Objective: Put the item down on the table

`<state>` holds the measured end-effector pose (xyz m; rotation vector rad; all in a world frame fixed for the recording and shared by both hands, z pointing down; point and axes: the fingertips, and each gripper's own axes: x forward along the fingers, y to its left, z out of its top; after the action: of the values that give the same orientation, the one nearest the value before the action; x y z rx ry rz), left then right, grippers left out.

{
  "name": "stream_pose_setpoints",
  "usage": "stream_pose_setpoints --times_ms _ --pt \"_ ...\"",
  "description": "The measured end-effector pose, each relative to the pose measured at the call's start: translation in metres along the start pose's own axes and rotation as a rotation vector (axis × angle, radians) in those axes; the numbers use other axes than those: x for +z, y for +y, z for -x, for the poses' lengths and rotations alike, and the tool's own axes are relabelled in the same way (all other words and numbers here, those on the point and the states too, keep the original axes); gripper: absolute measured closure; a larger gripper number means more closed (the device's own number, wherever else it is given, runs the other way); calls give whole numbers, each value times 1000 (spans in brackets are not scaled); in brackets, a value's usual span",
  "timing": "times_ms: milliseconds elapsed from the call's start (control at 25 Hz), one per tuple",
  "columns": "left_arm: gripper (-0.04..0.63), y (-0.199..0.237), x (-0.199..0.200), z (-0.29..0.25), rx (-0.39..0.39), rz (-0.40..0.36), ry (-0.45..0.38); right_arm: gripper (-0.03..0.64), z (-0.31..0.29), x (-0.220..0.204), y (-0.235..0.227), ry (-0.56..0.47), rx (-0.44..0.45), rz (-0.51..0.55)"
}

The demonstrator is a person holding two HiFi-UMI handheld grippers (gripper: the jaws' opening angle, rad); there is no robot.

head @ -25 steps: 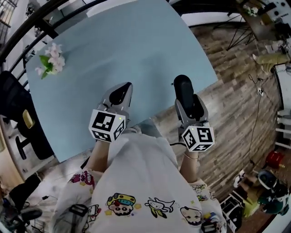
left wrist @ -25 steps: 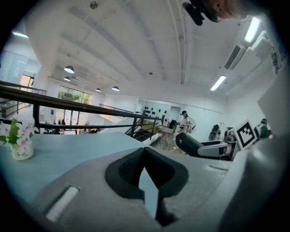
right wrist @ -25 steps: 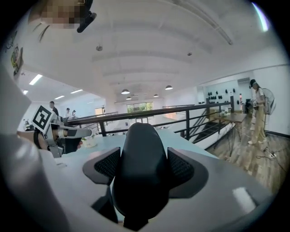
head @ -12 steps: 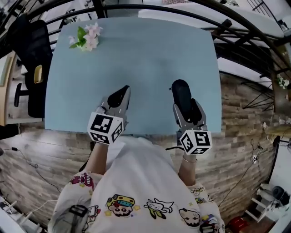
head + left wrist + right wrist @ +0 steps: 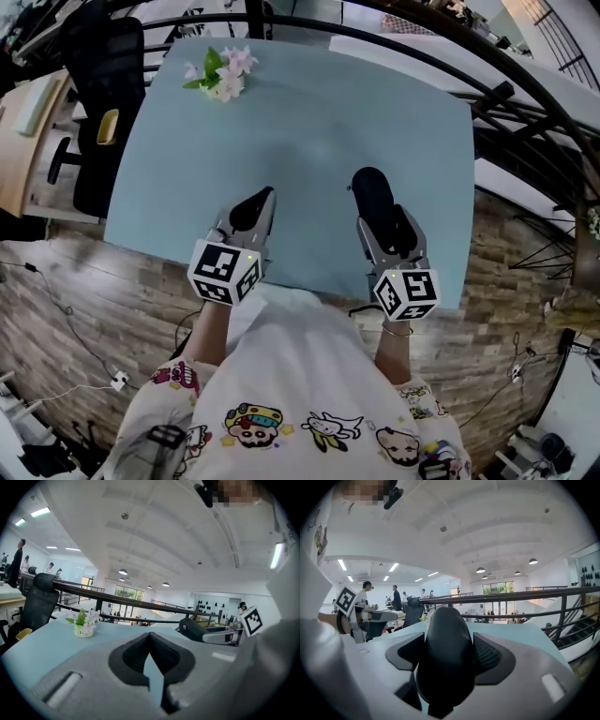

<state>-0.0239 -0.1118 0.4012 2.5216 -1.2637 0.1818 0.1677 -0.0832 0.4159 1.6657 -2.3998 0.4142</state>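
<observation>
right tongs (image 5: 382, 217) grip the black rounded item (image 5: 368, 187) between them, surface (image 5: 319, 112) beneath; left tongs (image 5: 251, 208) pinched together, empty. let go from up here, it could bounce off the near edge.

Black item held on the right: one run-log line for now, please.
right hand-held gripper: shut on black oval item | left hand-held gripper: shut, empty | item: over blue table, not released

Open blue table (image 5: 309, 131) surface fills the frame's middle. A flower pot (image 5: 223, 77) (small, upper left) stands on it, and a black railing (image 5: 255, 17) borders the top.
</observation>
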Motion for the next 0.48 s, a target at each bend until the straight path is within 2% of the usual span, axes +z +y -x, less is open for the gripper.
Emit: stream_pose_setpoints --times_ms 480 --pt "598 26 10 -8 -7 2 -6 282 -32 13 15 5 12 3"
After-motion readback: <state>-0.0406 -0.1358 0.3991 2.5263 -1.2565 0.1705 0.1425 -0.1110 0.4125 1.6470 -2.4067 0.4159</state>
